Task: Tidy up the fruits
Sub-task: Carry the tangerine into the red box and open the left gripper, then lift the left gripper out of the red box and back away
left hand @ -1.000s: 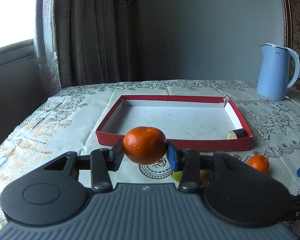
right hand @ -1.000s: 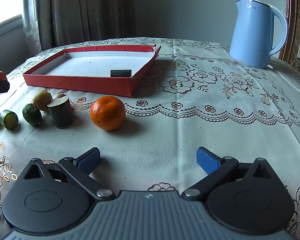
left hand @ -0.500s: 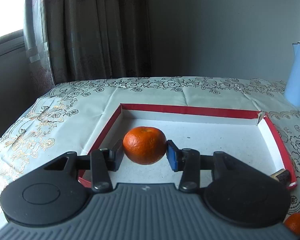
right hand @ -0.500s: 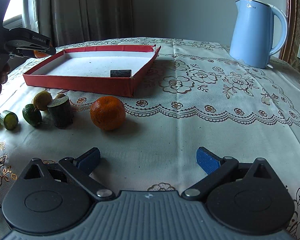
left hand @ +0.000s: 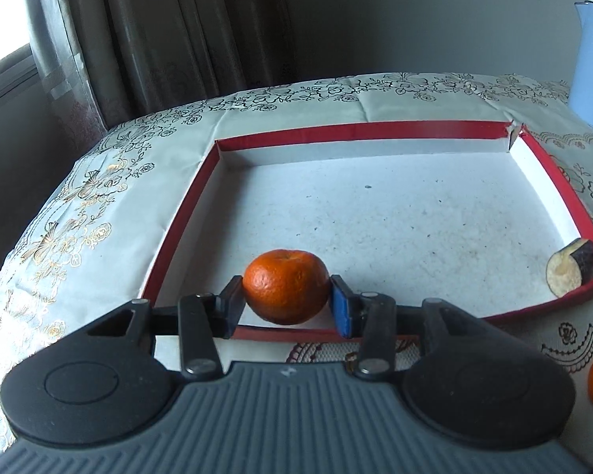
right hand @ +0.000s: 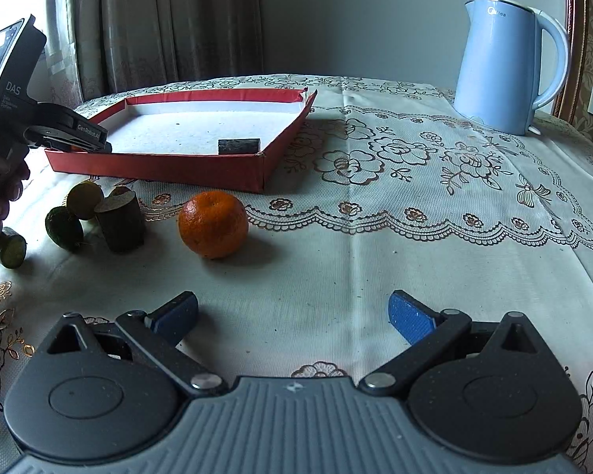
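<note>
My left gripper (left hand: 286, 302) is shut on an orange mandarin (left hand: 286, 286) and holds it over the near left part of the red tray (left hand: 359, 129). The tray has a white floor; an eggplant slice (left hand: 572, 268) lies in its near right corner. My right gripper (right hand: 292, 316) is open and empty above the tablecloth. A second mandarin (right hand: 213, 224) sits on the cloth ahead of it, left of centre. Left of that stand an eggplant chunk (right hand: 121, 221), two limes (right hand: 64, 227) and a cucumber piece (right hand: 8, 248). The left gripper (right hand: 65, 136) shows at the tray's (right hand: 158, 166) left end.
A light blue kettle (right hand: 508, 65) stands at the back right of the table. Curtains (left hand: 170, 35) hang behind the table's far left corner. The table edge drops off at the left. Lace-patterned cloth (right hand: 435, 213) lies between the right gripper and the kettle.
My left gripper carried the mandarin forward and tilted down, from in front of the tray to over its near left part. The right gripper has not moved.
</note>
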`<act>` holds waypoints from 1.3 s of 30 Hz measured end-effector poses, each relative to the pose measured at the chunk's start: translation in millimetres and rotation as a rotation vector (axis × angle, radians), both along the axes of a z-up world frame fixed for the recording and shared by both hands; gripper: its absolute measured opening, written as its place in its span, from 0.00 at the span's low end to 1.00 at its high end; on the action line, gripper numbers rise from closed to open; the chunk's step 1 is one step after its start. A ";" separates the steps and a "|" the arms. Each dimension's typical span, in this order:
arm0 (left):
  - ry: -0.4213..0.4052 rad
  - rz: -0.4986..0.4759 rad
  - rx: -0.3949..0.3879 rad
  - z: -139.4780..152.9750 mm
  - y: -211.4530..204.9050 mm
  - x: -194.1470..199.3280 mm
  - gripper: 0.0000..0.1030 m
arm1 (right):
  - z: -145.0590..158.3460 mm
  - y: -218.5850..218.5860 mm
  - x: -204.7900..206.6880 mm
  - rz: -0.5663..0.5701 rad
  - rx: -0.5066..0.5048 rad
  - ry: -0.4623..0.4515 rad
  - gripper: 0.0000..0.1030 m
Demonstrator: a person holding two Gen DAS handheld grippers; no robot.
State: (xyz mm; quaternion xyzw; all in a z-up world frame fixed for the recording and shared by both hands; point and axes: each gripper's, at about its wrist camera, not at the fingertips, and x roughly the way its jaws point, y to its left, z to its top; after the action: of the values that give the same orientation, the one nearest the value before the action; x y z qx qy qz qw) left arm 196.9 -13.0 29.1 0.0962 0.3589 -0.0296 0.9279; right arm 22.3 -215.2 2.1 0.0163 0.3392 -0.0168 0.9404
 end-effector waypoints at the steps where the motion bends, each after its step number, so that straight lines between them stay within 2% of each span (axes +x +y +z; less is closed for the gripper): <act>1: 0.021 0.004 -0.019 0.7 1.5 -2.2 0.41 | 0.0 0.1 0.0 0.000 0.001 0.000 1.00; 4: 0.030 0.003 -0.010 3.1 -0.1 -14.8 0.41 | 0.0 -0.2 -0.2 0.001 0.007 -0.002 1.00; 6: -0.002 -0.015 0.016 3.5 -5.1 -24.0 0.41 | 0.0 0.2 0.1 0.000 0.006 -0.001 1.00; 7: -0.024 -0.022 0.026 3.6 -7.6 -27.7 0.45 | -0.2 -0.2 0.1 0.000 0.006 -0.001 1.00; 8: -0.047 -0.024 0.035 4.1 -9.6 -30.2 0.67 | -0.2 -0.1 0.2 0.001 0.006 -0.001 1.00; 9: -0.068 -0.020 0.045 4.6 -11.2 -32.6 0.93 | -0.2 -0.4 0.1 0.001 0.007 -0.002 1.00; 10: -0.113 -0.012 0.067 6.5 -14.6 -36.1 1.00 | -0.2 -0.3 0.0 0.001 0.008 -0.002 1.00; 12: -0.148 -0.012 0.085 10.0 -19.3 -39.7 1.00 | -0.4 -0.2 0.4 0.001 0.008 -0.002 1.00; 20: -0.184 -0.009 0.016 26.3 -16.6 -63.6 1.00 | -0.5 0.2 1.1 0.001 0.008 -0.002 1.00; 28: -0.316 0.055 -0.130 39.9 37.0 -143.3 1.00 | 0.7 -4.9 -2.5 0.007 0.036 -0.017 1.00; 33: -0.340 0.091 -0.162 29.0 65.2 -185.4 1.00 | 4.8 -4.8 -10.2 0.031 0.049 -0.070 1.00; 39: -0.344 0.119 -0.147 9.6 80.8 -212.4 1.00 | 9.3 1.9 -17.5 0.071 0.021 -0.128 1.00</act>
State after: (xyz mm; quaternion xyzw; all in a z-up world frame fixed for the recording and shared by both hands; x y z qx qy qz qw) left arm -15.5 67.8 38.7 0.0103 0.1969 0.0161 0.9802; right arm 4.8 -213.3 11.4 0.0154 0.2788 0.0212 0.9600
